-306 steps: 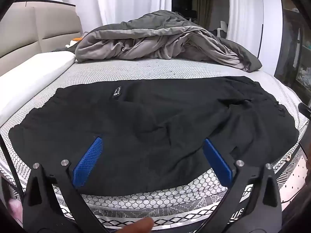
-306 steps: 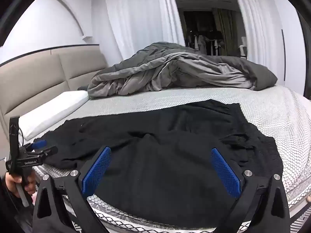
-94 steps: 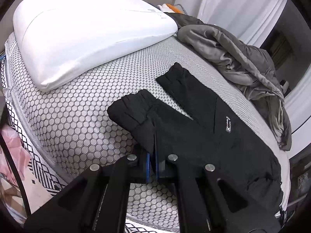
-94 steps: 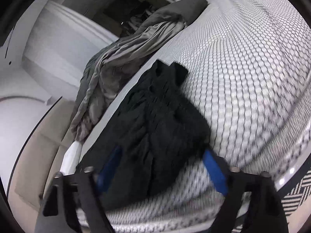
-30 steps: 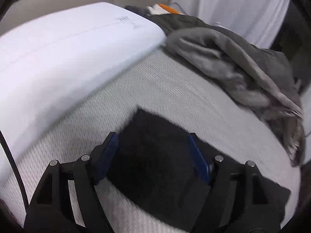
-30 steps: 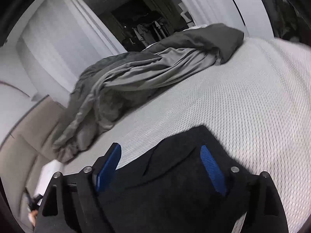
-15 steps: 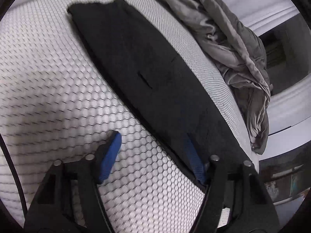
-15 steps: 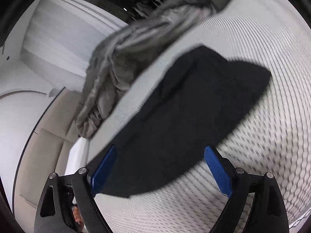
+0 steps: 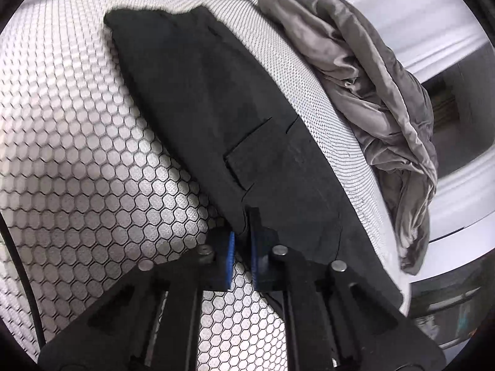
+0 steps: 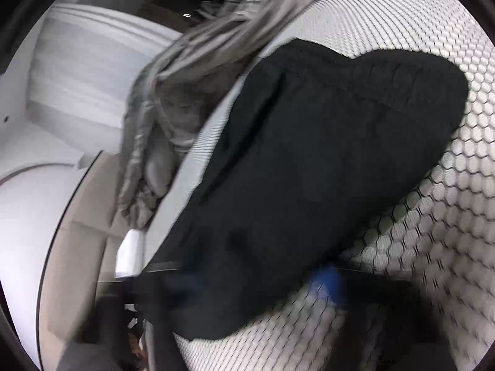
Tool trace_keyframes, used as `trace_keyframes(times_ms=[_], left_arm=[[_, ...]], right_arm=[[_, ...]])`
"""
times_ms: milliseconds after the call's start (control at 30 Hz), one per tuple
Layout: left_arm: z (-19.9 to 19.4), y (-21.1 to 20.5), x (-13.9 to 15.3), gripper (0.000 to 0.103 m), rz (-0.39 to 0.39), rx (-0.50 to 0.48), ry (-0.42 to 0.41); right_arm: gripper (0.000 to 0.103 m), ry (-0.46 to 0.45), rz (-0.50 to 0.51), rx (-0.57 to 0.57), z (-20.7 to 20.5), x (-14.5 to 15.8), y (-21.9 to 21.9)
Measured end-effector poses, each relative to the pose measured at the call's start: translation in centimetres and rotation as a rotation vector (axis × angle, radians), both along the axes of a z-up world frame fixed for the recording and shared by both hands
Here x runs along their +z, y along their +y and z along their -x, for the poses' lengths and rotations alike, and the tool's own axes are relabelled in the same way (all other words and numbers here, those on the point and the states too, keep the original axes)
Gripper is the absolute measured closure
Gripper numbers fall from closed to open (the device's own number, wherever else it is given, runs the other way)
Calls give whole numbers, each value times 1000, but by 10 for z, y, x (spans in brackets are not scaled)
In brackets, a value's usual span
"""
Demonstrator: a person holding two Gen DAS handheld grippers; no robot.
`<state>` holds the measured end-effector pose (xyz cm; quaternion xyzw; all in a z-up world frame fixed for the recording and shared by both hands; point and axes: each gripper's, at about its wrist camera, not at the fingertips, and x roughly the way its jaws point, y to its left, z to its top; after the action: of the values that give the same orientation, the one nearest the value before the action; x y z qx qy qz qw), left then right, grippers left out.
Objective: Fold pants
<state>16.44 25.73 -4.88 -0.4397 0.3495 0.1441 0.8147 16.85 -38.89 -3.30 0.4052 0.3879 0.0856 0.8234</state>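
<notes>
Left fingers [image 9: 240, 249] pinching black pants [image 9: 216, 117], right fingers [image 10: 324, 281] blurred, grip unclear, grey duvet [image 9: 365, 71] beside.

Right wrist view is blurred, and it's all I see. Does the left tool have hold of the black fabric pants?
Observer: Yes, the left tool is shut on the near edge of the black fabric pants.
Operator: Is the leg end flat?
Observer: It lies flat on the honeycomb-patterned mattress, as one long narrow strip.
Operator: Which side is up?
Observer: A patch pocket faces up, just ahead of the tool.
</notes>
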Motion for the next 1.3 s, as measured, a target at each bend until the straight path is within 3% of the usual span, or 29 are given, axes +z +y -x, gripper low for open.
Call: trace_keyframes(times_ms=[67,200,400,600,700,767,833,900,933,1033,1133,1233,1300], left_arm=[[7,-8,10,99,-74,-7,8],[21,-27,30,99,-185,-50,30],[68,-41,41,99,-213,-109,47],[102,-38,43,99,-236,-134,77],[109,-30,34,99,-207,-141,94],[110,-26,28,99,-179,-131,104],[108,-24,25,99,-166,-125,112],[106,-23,25,99,-168,-120,116],[105,-24,24,99,-173,-118,119],[108,-25,24,99,-182,-121,119],[114,-20,27,99,-154,-122,88],[118,-18,26,98,-149,-129,90],[115,-21,25,92,-188,-143,146]], right_arm=[[97,17,-31,-29,-3,-11,-3],[99,-40,5,-72,11,9,-4],[101,-50,52,-99,56,37,-13],[101,-5,78,-13,106,33,-9],[93,76,37,49,111,18,-12],[68,84,1,10,111,13,-18],[61,50,-62,-58,112,11,-29],[61,32,-99,-106,107,8,-37],[61,19,-85,-113,100,8,-38],[87,0,57,-112,86,13,-37],[93,-19,93,-122,94,24,-32],[94,-23,151,-130,109,41,-32],[78,28,236,-143,114,44,-30]])
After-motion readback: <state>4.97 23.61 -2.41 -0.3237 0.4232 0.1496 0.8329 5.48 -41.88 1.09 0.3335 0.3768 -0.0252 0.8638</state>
